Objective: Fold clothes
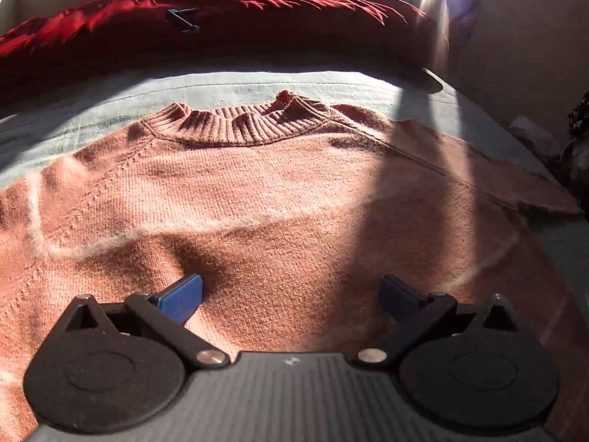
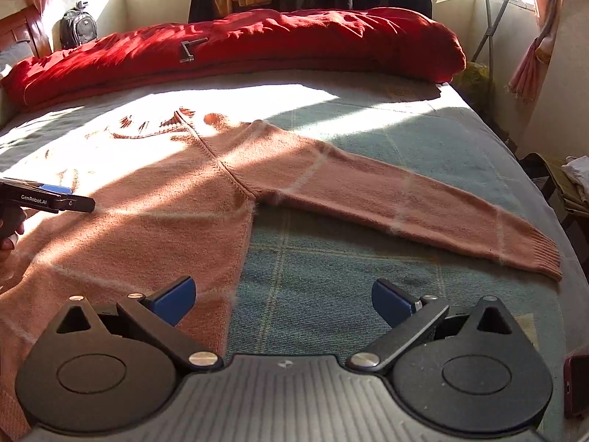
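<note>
There, a salmon-pink knitted sweater (image 1: pixel 279 199) lay spread flat on a bed covered with a pale blue-green sheet (image 2: pixel 368 140), its ribbed collar (image 1: pixel 239 121) pointing toward the far side, where a rumpled red duvet (image 2: pixel 257 44) was heaped along the bed. Thin pale lines crossed the knit in a wide check. In the right wrist view, one sleeve (image 2: pixel 405 202) stretched out straight over the sheet, angled away from the body of the sweater, with its ribbed cuff (image 2: pixel 545 258) close to the bed's edge.

The left hand-held gripper (image 1: pixel 291 294) hovered low over the middle of the sweater, its blue-padded fingers (image 1: pixel 182 300) spread wide apart and holding nothing. The right hand-held gripper (image 2: pixel 283 300) was likewise wide open and empty, positioned above the sweater's side seam, so that one finger hung over the knit and the other over bare sheet. From that view, the left hand-held gripper showed at the left edge, held by a hand (image 2: pixel 9 228) above the sweater's chest. Strong sunlight and shadows fell across the bed. A small dark bracket-like object (image 2: pixel 189 51) rested on the duvet.
</note>
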Motion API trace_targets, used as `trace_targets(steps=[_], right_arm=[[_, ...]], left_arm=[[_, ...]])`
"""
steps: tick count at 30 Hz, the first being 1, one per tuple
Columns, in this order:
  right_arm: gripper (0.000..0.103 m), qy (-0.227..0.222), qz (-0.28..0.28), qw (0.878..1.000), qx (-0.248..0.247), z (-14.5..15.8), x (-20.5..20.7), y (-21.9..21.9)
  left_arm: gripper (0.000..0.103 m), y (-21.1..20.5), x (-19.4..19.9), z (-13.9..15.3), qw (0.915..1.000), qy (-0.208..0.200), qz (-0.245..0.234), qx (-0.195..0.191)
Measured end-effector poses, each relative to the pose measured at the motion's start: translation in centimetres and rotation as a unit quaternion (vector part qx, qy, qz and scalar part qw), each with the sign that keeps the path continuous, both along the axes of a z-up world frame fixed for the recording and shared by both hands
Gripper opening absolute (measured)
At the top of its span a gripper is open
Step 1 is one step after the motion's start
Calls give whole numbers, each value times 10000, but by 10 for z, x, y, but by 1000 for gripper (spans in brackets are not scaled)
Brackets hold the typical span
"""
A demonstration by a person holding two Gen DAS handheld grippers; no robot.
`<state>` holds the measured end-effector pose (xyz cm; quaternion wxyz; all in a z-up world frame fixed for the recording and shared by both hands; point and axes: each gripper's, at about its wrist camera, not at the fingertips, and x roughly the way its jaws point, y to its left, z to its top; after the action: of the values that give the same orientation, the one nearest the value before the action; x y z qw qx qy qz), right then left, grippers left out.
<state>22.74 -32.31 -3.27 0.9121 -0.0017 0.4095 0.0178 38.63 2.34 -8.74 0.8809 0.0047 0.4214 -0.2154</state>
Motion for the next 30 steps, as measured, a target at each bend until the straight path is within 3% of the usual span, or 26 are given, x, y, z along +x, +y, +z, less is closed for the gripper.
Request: trace_targets(steps=[6, 9, 12, 15, 19, 25, 30], right_arm=[[103, -128, 226, 9996, 131, 4, 1, 0], [103, -205, 400, 9987, 250, 5, 1, 3], [103, -187, 477, 9984, 246, 3, 5, 6], [103, -112, 508, 9980, 348, -2, 13, 9], [103, 28, 637, 9972, 381, -9, 24, 22], [103, 72, 1027, 9943, 296, -9, 32, 48], [103, 249, 1304, 9906, 323, -21, 41, 73]], left_arm=[[102, 3, -4, 33, 9996, 128, 148, -209], [102, -1, -35, 38, 9997, 230, -48, 41], [102, 2, -76, 39, 9988, 265, -418, -46], [102, 10, -104, 24, 9975, 588, -390, 27], [102, 38, -133, 20, 9975, 706, 32, 55], [102, 94, -139, 55, 9968, 192, 748, -216], [102, 109, -134, 24, 9937, 614, 919, -197]])
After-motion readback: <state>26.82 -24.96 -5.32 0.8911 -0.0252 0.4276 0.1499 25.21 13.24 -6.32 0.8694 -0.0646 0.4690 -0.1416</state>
